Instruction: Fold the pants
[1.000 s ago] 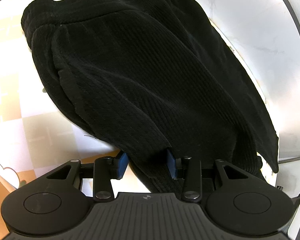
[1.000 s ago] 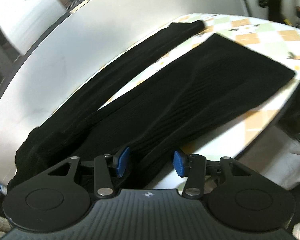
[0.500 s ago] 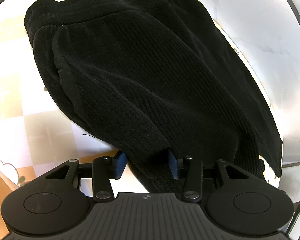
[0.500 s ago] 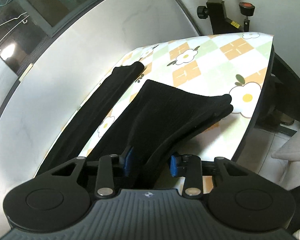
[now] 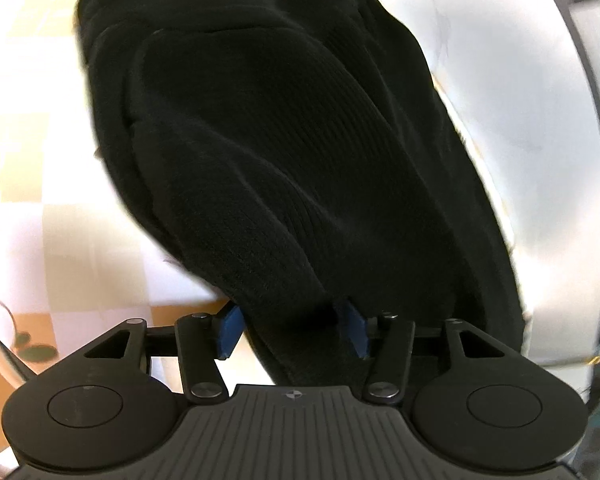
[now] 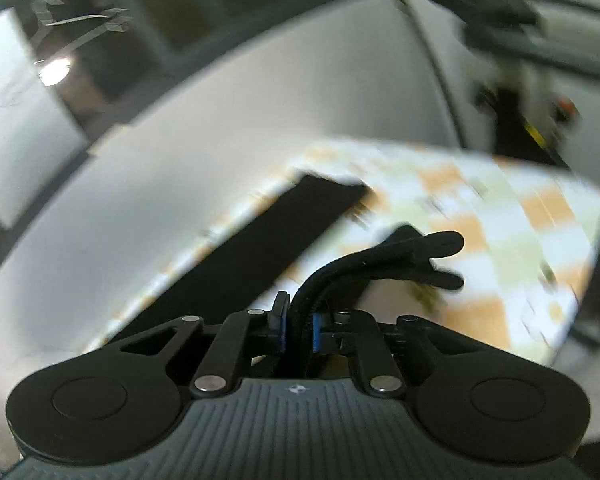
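Observation:
The black ribbed pants [image 5: 284, 128] lie bunched on the checked tablecloth, waistband at the far end. My left gripper [image 5: 292, 330] has its blue pads either side of a thick fold of the fabric, pinching it. My right gripper [image 6: 299, 326] is shut tight on the hem end of one leg [image 6: 384, 264], lifted off the table so the cloth curls over to the right. The other leg [image 6: 268, 232] lies flat along the table's far edge. The right view is blurred by motion.
The table [image 6: 532, 216] has an orange, green and white checked cloth with flowers. A white wall [image 5: 512, 64] runs close behind it. A black stand with a red knob [image 6: 520, 108] is past the far right corner. The table's right edge [image 6: 580, 292] drops off.
My right gripper closed fully on the leg hem and lifted it, swinging the view up. My left gripper moved closer over the waist area, still holding its fold.

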Motion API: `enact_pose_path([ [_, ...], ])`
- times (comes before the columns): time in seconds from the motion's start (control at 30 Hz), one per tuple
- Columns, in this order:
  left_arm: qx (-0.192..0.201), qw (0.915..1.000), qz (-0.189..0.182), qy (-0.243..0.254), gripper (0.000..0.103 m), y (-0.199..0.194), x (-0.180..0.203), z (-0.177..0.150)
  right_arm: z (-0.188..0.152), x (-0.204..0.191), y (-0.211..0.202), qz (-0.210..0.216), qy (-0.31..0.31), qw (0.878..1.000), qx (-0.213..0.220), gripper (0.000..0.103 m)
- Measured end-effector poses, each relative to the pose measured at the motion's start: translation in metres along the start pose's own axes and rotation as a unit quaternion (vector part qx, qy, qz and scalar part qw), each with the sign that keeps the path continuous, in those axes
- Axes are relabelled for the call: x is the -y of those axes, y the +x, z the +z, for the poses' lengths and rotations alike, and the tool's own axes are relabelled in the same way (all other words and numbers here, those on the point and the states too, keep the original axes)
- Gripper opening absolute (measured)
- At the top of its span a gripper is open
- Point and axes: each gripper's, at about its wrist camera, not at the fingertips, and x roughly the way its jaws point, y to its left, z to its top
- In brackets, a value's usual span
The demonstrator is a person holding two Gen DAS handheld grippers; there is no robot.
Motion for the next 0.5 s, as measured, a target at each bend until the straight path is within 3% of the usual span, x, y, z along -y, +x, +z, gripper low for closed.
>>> enact_pose_path([
  [0.2, 0.002, 0.9898, -0.071, -0.124, 0.055, -0.006, -0.042, -0.006, 0.047, -0.078, -0.039, 0.068, -0.05, 0.992, 0.09, 0.011],
  [0.4, 0.003, 0.9761, -0.106, -0.189, 0.055, -0.006, -0.062, -0.016, 0.081, -0.134, -0.08, 0.127, -0.093, 0.972, 0.172, 0.01],
  [0.5, 0.012, 0.9735, -0.11, -0.2, 0.056, -0.007, -0.063, -0.017, 0.092, -0.155, -0.092, 0.144, -0.115, 0.963, 0.196, 0.01],
])
